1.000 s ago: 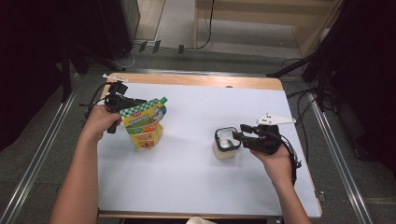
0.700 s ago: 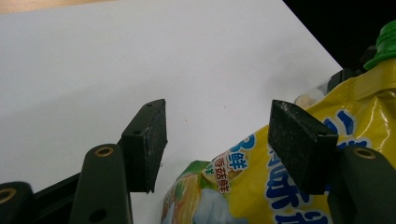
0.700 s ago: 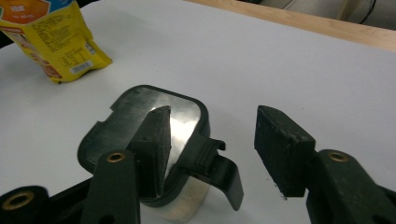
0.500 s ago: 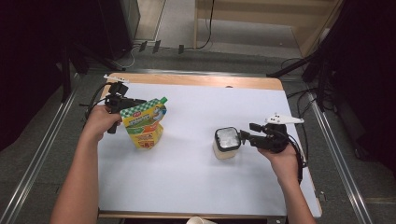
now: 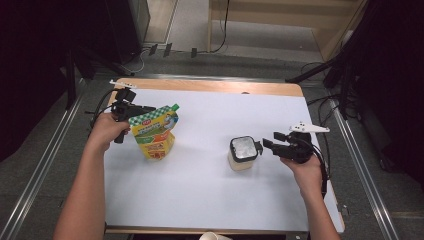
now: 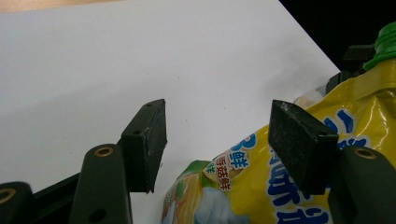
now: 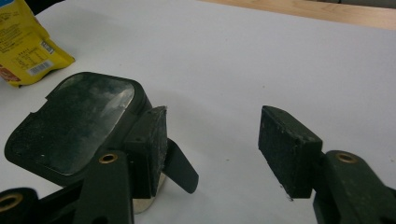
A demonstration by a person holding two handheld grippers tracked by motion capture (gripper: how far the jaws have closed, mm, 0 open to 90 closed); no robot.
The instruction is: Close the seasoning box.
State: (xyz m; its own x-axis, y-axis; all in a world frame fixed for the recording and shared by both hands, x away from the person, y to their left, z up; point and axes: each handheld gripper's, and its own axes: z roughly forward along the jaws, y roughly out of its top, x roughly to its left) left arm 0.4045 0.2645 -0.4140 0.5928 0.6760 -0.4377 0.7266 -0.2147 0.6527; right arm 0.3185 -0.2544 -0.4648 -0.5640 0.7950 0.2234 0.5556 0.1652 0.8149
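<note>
Right gripper: jaws have just been opening and stand apart with nothing between them, beside the jar.
Jar: upright on the white table cover, black lid on; one pad sits against the lid's edge.
Left gripper: jaws apart at the yellow pouch; pads not visibly pressing it.
Pouch: upright at the table's left, green cap on top.
Advice: back the right gripper straight off, lest the jar tip.

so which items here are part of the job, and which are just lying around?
In the job:
- yellow pouch, standing, next to the left tongs
- jar with black lid, just beside the open right tongs, which have just been opening

Lying about:
- paper cup at the table's near edge
- cables on the floor behind the table
</note>
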